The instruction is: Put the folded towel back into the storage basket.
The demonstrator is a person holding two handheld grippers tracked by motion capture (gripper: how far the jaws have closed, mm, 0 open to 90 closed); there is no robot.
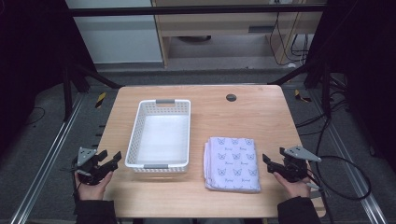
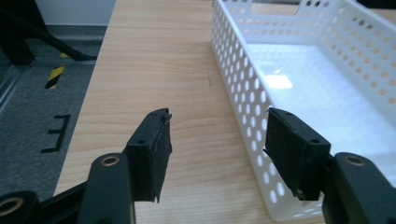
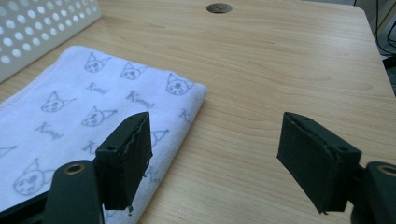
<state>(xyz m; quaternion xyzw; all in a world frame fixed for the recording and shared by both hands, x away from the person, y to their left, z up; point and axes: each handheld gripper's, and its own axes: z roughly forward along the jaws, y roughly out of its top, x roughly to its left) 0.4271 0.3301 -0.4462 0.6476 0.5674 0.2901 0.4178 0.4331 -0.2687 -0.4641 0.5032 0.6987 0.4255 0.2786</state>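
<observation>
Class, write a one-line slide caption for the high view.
Open left gripper beside the empty white basket; open right gripper beside the folded towel.

Ahead of us, bare wooden tabletop lies open beyond a folded lilac cat-print cloth; a white perforated plastic basket walls off the centre-left, leaving a narrow strip along its left wall.

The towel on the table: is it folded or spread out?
Folded. The towel lies as a neat rectangle with stacked layers along its near edge, beside the empty white basket.
</observation>
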